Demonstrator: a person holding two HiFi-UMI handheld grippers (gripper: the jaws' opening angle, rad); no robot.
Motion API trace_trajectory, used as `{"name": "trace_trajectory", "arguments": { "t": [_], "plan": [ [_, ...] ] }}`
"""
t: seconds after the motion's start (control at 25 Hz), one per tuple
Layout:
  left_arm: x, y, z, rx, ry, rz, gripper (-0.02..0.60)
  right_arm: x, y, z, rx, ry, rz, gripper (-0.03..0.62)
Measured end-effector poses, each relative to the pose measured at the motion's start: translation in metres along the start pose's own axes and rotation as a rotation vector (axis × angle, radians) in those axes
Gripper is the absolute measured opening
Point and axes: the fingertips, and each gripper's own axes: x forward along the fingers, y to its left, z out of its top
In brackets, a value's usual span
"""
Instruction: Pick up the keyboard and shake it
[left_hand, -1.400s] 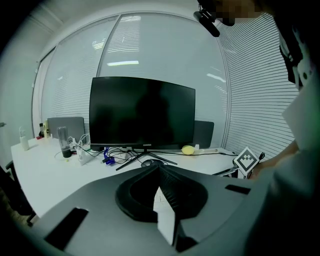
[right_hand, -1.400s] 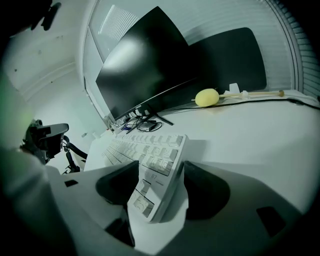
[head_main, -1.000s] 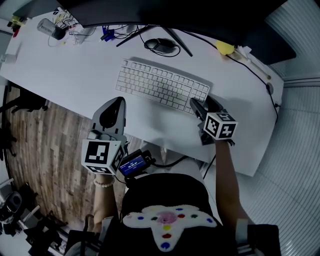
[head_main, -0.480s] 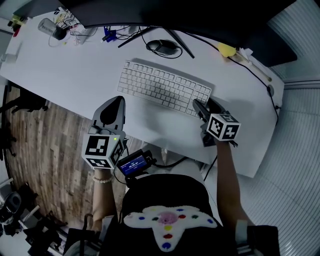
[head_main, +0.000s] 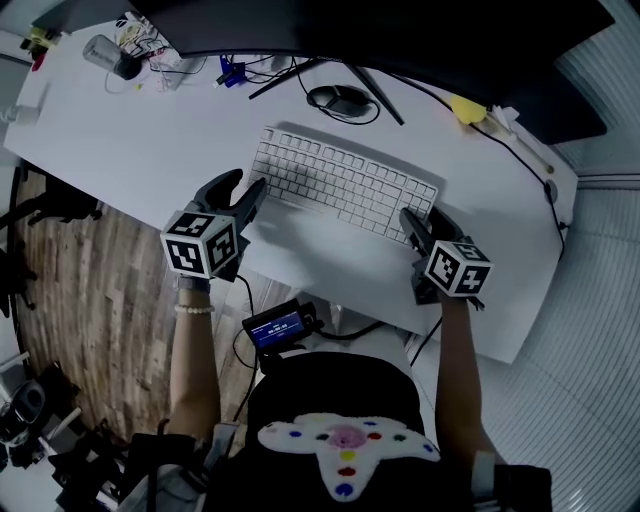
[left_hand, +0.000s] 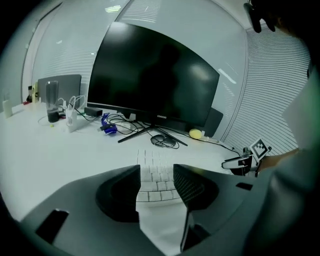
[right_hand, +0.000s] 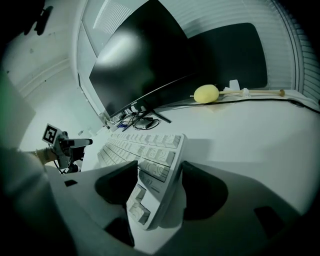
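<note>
A white keyboard (head_main: 345, 180) lies flat on the white desk (head_main: 130, 140), in front of the dark monitor. My left gripper (head_main: 247, 186) is at the keyboard's left end. Its jaws have just been opening and now stand open. In the left gripper view the keyboard (left_hand: 150, 162) shows through the gap of the left gripper (left_hand: 156, 172), and the pads do not touch it. My right gripper (head_main: 423, 216) sits at the keyboard's near right corner. The right gripper view shows the keyboard (right_hand: 140, 145) end clamped between the right gripper (right_hand: 159, 167) jaws.
Behind the keyboard are a black mouse (head_main: 340, 98), the monitor stand (head_main: 300, 70) and cables. A yellow object (head_main: 452, 102) lies at the back right and a dark cup (head_main: 105, 55) at the back left. The desk's near edge runs under my hands, with wooden floor (head_main: 90, 300) at the left.
My left gripper has come forward and down from the desk's near edge to the keyboard's left end, and its jaws have opened. The right gripper and keyboard have stayed put.
</note>
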Motion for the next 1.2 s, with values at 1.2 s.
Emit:
{"name": "trace_trajectory", "arguments": {
  "t": [1.2],
  "plan": [
    [0.072,0.017,-0.018,-0.211,0.259,-0.343,0.276,-0.003,-0.002,-0.001,0.011,0.025,-0.045,0.296]
  ]
}}
